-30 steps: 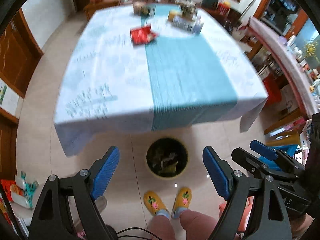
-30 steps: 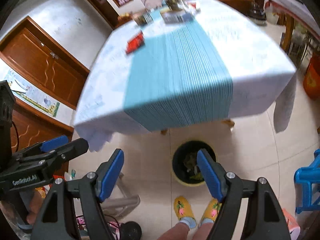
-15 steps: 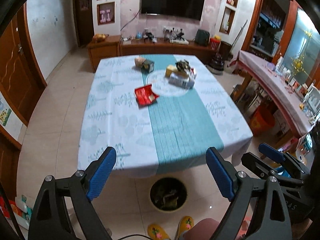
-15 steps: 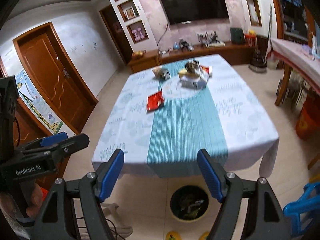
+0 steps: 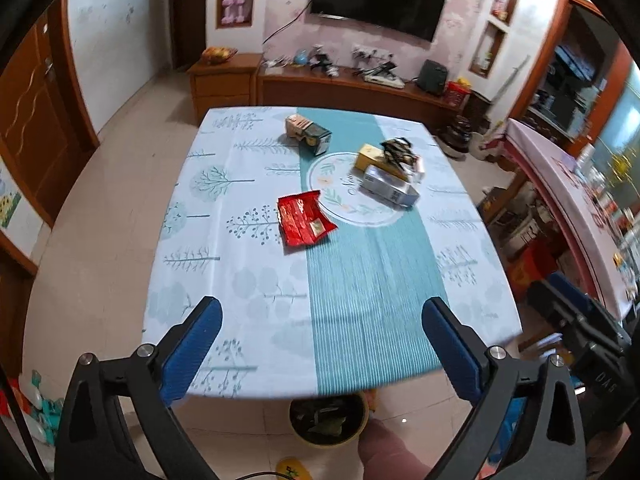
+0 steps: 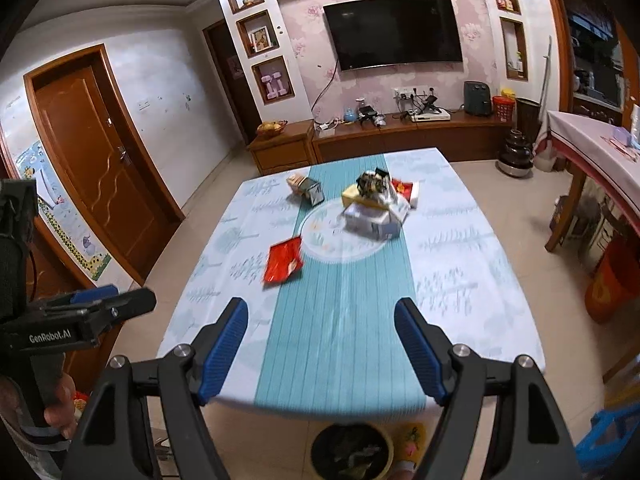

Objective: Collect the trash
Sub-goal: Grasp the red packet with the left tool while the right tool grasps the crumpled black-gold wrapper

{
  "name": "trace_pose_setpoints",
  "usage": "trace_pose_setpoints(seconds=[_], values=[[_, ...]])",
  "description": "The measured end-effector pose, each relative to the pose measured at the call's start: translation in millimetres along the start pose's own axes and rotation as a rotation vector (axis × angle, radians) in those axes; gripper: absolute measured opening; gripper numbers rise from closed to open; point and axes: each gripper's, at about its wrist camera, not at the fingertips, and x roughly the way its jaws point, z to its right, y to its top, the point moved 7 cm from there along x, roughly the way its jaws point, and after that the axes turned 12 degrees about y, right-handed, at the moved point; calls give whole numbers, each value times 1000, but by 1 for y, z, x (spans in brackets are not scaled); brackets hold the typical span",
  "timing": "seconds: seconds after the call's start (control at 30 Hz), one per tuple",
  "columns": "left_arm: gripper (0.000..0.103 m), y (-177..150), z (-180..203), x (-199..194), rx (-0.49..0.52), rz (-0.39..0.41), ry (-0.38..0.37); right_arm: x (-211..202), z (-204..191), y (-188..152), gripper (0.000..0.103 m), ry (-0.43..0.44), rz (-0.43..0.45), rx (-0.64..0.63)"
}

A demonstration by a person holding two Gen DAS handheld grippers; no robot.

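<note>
Two grippers, our left gripper [image 5: 320,346] whose jaws have just been opening and our right gripper [image 6: 322,340], both gape empty at lower frame, while the red wrapper [image 5: 304,222] lies mid-frame on the table [image 5: 248,312] and the trash bin [image 5: 328,422] sits bottom centre.

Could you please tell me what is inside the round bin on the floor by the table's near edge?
The round dark bin with a yellow rim holds crumpled wrappers and scraps. The white and teal tablecloth covers its far edge.
</note>
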Motion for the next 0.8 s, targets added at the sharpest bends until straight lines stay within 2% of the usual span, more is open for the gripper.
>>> trace_pose_setpoints(seconds=[0.13, 0.2, 0.4, 0.6, 0.7, 0.8], values=[[99, 26, 9, 45, -56, -56, 50, 38, 35, 37, 76, 29, -19, -15], [99, 38, 15, 73, -94, -118, 68, 58, 53, 56, 76, 41, -43, -16], [99, 60, 29, 152, -182, -243, 134, 121, 104, 108, 76, 86, -146, -54], [99, 61, 32, 217, -278, -383, 142, 185, 133, 136, 76, 94, -213, -114], [99, 61, 30, 239, -299, -416, 163, 221, 142, 147, 83, 99, -240, -118], [99, 61, 29, 259, -318, -451, 175, 249, 148, 153, 84, 96, -261, -124]])
